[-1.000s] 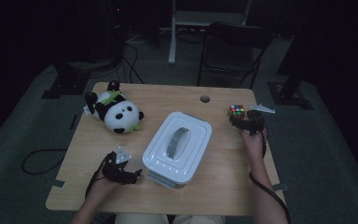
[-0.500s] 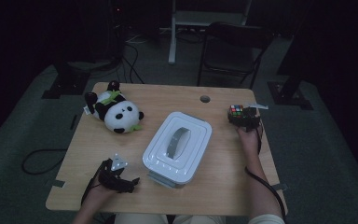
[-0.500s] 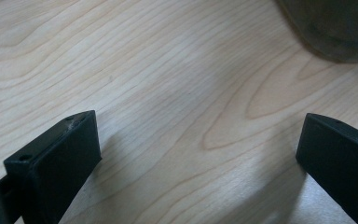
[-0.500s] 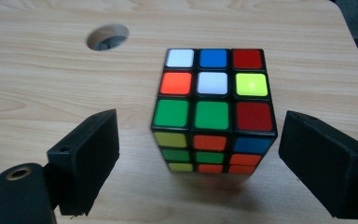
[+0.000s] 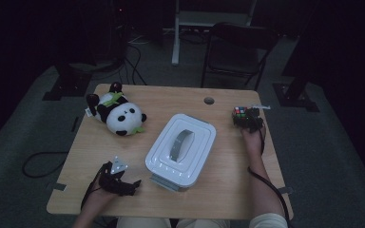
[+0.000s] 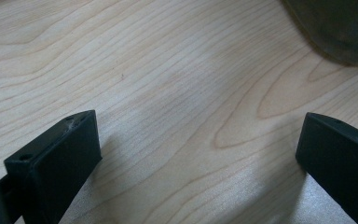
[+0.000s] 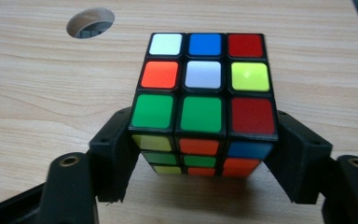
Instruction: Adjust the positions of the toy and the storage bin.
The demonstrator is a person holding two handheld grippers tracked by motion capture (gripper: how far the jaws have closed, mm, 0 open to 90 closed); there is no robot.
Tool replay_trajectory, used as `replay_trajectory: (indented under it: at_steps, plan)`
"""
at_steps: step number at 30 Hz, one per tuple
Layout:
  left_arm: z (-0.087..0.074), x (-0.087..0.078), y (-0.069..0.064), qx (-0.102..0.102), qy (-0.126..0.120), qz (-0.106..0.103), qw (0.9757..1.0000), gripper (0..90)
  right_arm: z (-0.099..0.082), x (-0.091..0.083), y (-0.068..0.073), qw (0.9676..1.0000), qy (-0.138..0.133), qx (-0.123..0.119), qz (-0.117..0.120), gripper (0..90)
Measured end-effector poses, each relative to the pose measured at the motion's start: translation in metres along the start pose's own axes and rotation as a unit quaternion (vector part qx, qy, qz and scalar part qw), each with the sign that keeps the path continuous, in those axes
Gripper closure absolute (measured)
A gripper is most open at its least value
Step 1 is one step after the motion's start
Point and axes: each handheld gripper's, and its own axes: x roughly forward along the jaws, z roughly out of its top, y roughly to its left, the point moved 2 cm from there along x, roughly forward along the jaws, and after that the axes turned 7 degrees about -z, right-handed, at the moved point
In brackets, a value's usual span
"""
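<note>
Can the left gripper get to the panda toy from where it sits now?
Probably yes. The left gripper rests open on the table near the front edge, and the panda toy lies further back on the same side with bare wood between them. The white lidded box sits off to the side.

Dim room: grey floor (image 5: pixel 24 137), dark chair (image 5: pixel 240 52) behind wooden table (image 5: pixel 228 190).

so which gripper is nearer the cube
Right. The right gripper has the cube between its jaws, which have just been closing on it at the table's far right. The left gripper rests open at the near left, across the white box.
</note>
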Motion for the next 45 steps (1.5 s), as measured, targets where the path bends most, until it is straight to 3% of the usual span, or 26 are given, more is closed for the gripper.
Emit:
replay_trajectory:
  at_steps: [7, 14, 20, 26, 38, 45]
  plan:
    - [0.000, 0.000, 0.000, -0.001, 0.000, 0.001, 1.0000, 0.5, 0.001, -0.005, -0.003, 0.9998, -0.007, 0.016, 0.010, 33.8]
    - [0.000, 0.000, 0.000, -0.001, 0.000, 0.001, 1.0000, 0.5, 0.001, -0.014, -0.004, 0.9997, -0.017, 0.015, 0.005, 34.0]
    - [0.000, 0.000, 0.000, -0.001, 0.000, 0.001, 1.0000, 0.5, 0.002, -0.026, -0.003, 0.9997, -0.024, -0.001, 0.007, 34.0]
    - [0.000, 0.000, 0.000, 0.000, 0.000, 0.001, 1.0000, 0.5, -0.006, -0.049, 0.002, 0.9989, -0.040, -0.022, 0.012, 34.0]
    - [0.000, 0.000, 0.001, -0.007, -0.002, 0.005, 1.0000, 0.5, -0.022, -0.095, 0.003, 0.9963, -0.062, -0.059, -0.007, 34.0]
    - [0.000, 0.000, 0.001, -0.007, -0.002, 0.005, 1.0000, 0.5, -0.037, -0.118, 0.001, 0.9951, -0.074, -0.066, -0.004, 34.0]
